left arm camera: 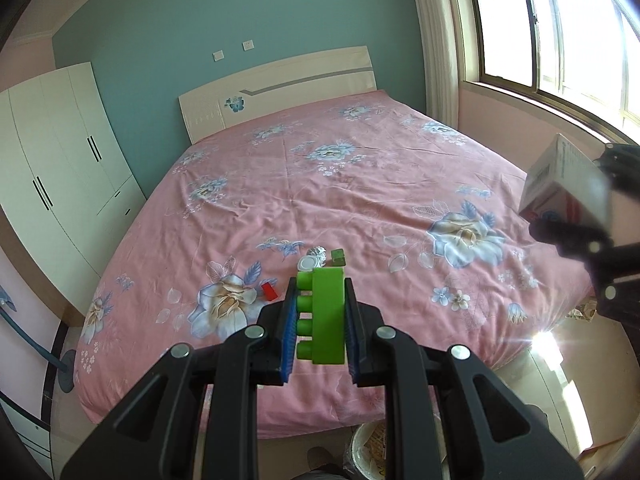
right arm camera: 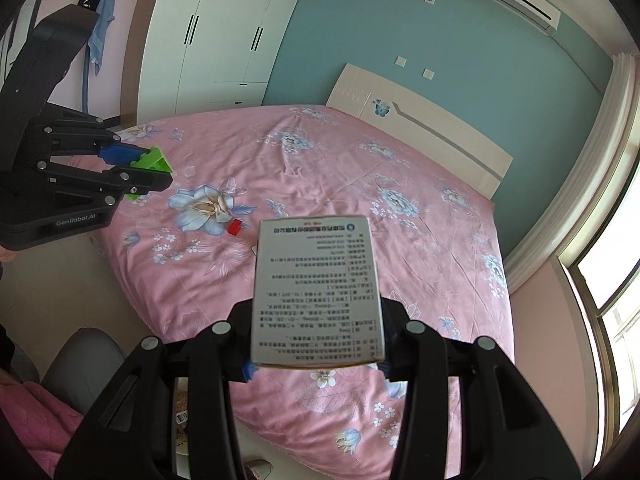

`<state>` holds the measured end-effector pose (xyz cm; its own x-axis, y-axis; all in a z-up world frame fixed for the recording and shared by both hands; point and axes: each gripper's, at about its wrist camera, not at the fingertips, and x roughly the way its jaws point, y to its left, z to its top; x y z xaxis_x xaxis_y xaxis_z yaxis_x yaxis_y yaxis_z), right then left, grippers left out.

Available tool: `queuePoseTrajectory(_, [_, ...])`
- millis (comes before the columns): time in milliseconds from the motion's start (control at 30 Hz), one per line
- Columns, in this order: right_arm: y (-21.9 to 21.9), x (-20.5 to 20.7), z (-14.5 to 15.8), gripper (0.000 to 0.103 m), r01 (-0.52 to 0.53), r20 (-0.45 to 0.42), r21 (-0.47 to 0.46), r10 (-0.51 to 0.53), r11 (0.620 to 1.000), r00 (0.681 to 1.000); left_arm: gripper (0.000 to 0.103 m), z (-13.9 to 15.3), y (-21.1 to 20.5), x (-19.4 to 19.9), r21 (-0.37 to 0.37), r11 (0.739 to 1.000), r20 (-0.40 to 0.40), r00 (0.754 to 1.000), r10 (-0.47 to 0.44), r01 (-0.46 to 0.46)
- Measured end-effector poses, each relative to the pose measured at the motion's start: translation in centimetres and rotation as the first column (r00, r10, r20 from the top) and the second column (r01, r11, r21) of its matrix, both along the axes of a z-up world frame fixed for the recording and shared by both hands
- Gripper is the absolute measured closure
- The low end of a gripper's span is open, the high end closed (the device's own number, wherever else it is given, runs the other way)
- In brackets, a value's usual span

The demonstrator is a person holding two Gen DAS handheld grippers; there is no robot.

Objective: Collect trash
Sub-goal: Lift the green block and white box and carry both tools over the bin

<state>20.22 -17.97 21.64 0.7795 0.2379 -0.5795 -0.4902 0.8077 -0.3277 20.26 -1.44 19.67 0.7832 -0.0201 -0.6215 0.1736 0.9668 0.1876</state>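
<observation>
Left wrist view: a pink floral bed [left arm camera: 360, 200], white wardrobe [left arm camera: 60, 152], teal wall. The left gripper [left arm camera: 318, 316] clamps a green toy brick [left arm camera: 326, 314] above it. The right gripper [right arm camera: 316, 360] grips a white printed carton [right arm camera: 316, 292]; "GenRobot.AI" marks the left gripper's body.
</observation>
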Motion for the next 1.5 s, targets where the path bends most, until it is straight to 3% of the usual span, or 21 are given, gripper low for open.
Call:
queuePoseTrajectory(333, [0.3, -4.6, 1.3, 0.059, -0.014, 0.047, 0.018, 0.013, 1.0, 0.999, 0.08, -0.1, -0.2, -3.4, 0.019, 0.999, 0.019, 0.999, -0.047, 0.047])
queuePoseTrajectory(733, [0.9, -7.4, -3.2, 0.059, -0.039, -0.031, 0.052, 0.041, 0.998, 0.999, 0.08, -5.9, 0.1, -5.4, 0.026, 0.992, -0.082, 0.989, -0.12, 0.122])
queuePoseTrajectory(967, [1.1, -7.5, -8.3, 0.059, -0.037, -0.129, 0.076, 0.047, 0.996, 0.991, 0.08, -11.0, 0.3, -5.6, 0.057, 0.988, -0.179, 0.975, -0.13, 0.143])
queuePoseTrajectory(1100, [1.2, -7.1, -12.7, 0.059, -0.018, -0.196, 0.067, 0.031, 0.998, 0.98, 0.08, -14.6, 0.1, -5.7, 0.076, 0.984, -0.25, 0.958, -0.14, 0.163])
queuePoseTrajectory(1500, [1.3, -6.7, -25.3, 0.059, 0.019, -0.412, 0.068, 0.011, 0.997, 0.911, 0.08, -27.0, -0.9, -5.4, 0.053, 0.98, -0.483, 0.864, -0.142, 0.191])
